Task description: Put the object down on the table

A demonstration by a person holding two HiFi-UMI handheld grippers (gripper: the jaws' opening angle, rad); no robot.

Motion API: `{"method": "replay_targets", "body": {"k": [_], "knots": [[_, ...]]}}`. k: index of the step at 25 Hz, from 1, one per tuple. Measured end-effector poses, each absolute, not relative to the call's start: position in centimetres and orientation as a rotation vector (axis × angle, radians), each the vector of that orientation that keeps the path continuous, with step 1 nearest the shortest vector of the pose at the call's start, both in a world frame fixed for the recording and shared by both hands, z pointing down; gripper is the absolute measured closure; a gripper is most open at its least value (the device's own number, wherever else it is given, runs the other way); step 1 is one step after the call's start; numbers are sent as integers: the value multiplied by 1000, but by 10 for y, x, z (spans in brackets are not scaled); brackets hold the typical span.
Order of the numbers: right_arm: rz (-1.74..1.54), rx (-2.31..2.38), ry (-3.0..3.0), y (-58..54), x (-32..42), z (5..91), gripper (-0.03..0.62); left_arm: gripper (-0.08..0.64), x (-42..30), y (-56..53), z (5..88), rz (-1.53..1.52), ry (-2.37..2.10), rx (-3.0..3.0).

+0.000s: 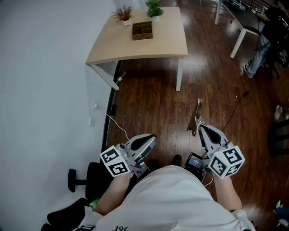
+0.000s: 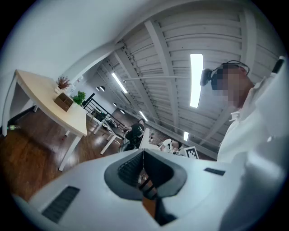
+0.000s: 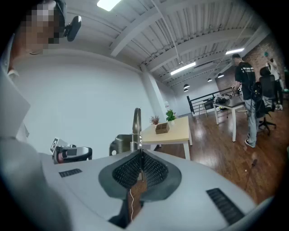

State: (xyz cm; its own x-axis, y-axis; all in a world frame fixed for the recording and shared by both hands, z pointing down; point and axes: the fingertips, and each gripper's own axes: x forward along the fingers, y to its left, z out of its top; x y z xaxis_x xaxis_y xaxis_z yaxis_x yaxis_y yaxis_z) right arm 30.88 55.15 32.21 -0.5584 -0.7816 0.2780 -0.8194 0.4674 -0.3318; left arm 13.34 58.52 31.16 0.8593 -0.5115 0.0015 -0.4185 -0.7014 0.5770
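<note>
My right gripper is shut on a slim metal utensil, which sticks up and forward out of its jaws over the wooden floor. In the right gripper view that utensil rises from the closed jaws of the right gripper, with a coiled part near the tips. Held low by the person's body, the left gripper is shut with nothing in it, and the left gripper view also has the left gripper closed. The light wooden table stands well ahead, out of reach of both grippers.
On the table sit a wooden compartment box and two small potted plants. A white wall runs along the left, with a cable on the floor. A black chair base is at the lower left. A person stands by other tables at the far right.
</note>
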Motion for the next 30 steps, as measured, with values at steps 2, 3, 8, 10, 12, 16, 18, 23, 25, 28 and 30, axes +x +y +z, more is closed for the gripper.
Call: {"method": "replay_targets", "body": {"k": [2, 3, 8, 10, 12, 16, 18, 23, 25, 28, 30], "knots": [[671, 1420, -2623, 549, 317, 323, 586, 558, 142, 585, 313, -211, -688, 2440], [672, 1415, -2625, 546, 321, 323, 586, 558, 146, 585, 314, -211, -693, 2436], [677, 1376, -2637, 527, 331, 330, 586, 558, 155, 574, 320, -214, -730, 2420], [693, 1359, -2637, 520, 328, 335, 586, 558, 153, 568, 324, -210, -744, 2409], [714, 1344, -2631, 511, 324, 340, 586, 558, 149, 560, 326, -206, -752, 2399], [716, 1319, -2623, 483, 309, 344, 586, 558, 136, 529, 329, -209, -758, 2397], [708, 1327, -2621, 464, 301, 344, 586, 558, 128, 508, 332, -211, -751, 2399], [709, 1349, -2598, 418, 272, 338, 586, 558, 100, 455, 327, -212, -726, 2412], [693, 1350, -2594, 397, 255, 332, 586, 558, 84, 435, 321, -217, -718, 2422], [678, 1350, -2590, 368, 227, 328, 586, 558, 54, 412, 316, -212, -718, 2427], [670, 1347, -2586, 349, 208, 326, 586, 558, 33, 396, 315, -208, -728, 2427]]}}
